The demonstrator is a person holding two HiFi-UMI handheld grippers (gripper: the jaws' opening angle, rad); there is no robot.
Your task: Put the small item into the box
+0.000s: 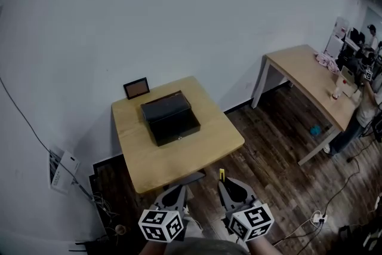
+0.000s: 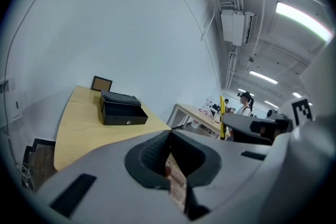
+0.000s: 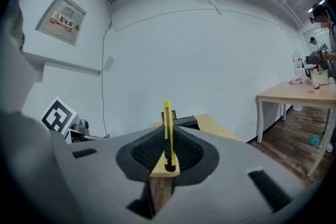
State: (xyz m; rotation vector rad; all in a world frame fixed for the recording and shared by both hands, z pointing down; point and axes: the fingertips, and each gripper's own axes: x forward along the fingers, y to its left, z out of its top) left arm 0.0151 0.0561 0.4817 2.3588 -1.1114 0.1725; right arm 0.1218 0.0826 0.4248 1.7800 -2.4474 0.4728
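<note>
Your right tongs (image 1: 223,184) hide most of the slim yellow plastic utility knife (image 1: 221,174); black rectangular box (image 1: 170,118) interior too dark to tell.

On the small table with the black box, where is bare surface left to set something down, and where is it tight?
The widest bare patch is the front of the table, between the black box and the near edge. Narrower bare strips run left and right of the box. It is tight only at the back, where the picture frame stands close behind the box.

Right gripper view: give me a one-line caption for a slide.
Right gripper shut on a yellow utility knife, pointed toward the black box on the wooden table ahead.
</note>
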